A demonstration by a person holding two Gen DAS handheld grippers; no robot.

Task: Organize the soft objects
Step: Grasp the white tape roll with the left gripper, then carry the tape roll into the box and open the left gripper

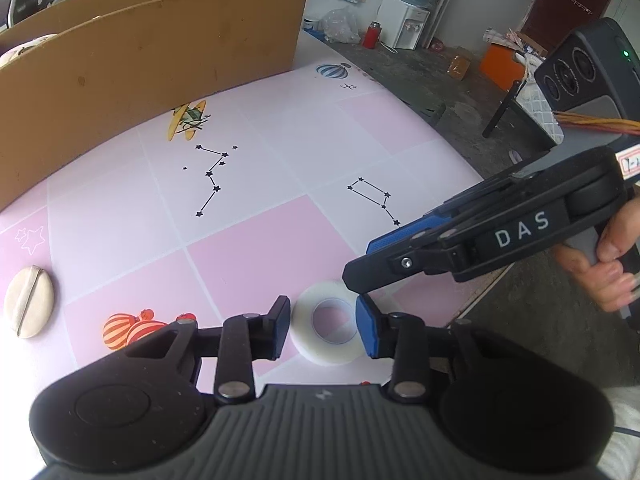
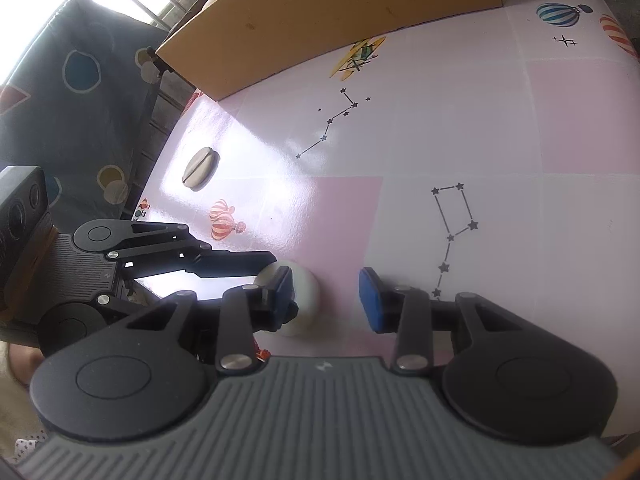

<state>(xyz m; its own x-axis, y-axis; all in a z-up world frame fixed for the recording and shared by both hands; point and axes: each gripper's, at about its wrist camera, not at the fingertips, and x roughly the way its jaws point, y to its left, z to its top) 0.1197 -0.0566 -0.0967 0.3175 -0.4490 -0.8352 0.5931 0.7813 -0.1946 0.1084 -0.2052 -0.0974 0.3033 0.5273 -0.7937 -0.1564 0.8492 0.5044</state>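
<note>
Both tongs are open: the left tongs sit around a white tape roll on the pink mat, the right tongs wait just beside it, and something pale, hard to tell, peeks from the cardboard box.

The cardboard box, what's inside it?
The cardboard box shows only a pale rounded thing peeking over its wall; the wall hides everything else inside.
</note>
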